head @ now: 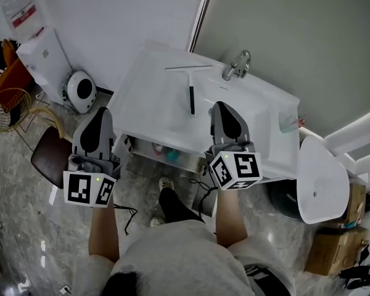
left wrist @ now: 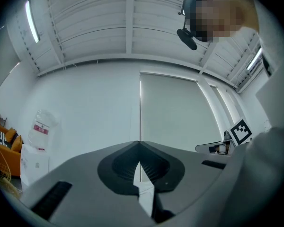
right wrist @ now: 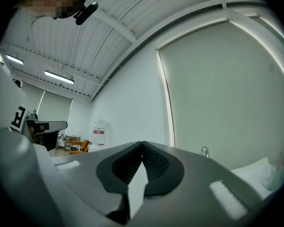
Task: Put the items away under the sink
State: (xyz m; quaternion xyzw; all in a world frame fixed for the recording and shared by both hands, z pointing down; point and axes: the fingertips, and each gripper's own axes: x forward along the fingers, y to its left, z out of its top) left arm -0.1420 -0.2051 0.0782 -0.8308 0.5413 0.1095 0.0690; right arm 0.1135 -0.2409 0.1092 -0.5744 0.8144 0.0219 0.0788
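Observation:
A white sink counter (head: 149, 106) stands in front of me in the head view, with a faucet (head: 237, 65) at its back. A black-handled squeegee (head: 191, 91) lies on it, and a clear cup (head: 288, 123) stands at its right end. In the open space under the counter a few small items (head: 166, 153) show, one of them teal. My left gripper (head: 103, 111) is held off the counter's left edge and is shut on nothing (left wrist: 139, 143). Over the counter's front right part, my right gripper (head: 221, 106) is also shut and holds nothing (right wrist: 142, 144).
A water dispenser (head: 40, 48) and a round white appliance (head: 81, 91) stand at the left wall, and a brown chair (head: 49, 156) is near my left arm. At the right are a white oval basin (head: 320, 177), a dark bin (head: 283, 199) and cardboard boxes (head: 336, 245).

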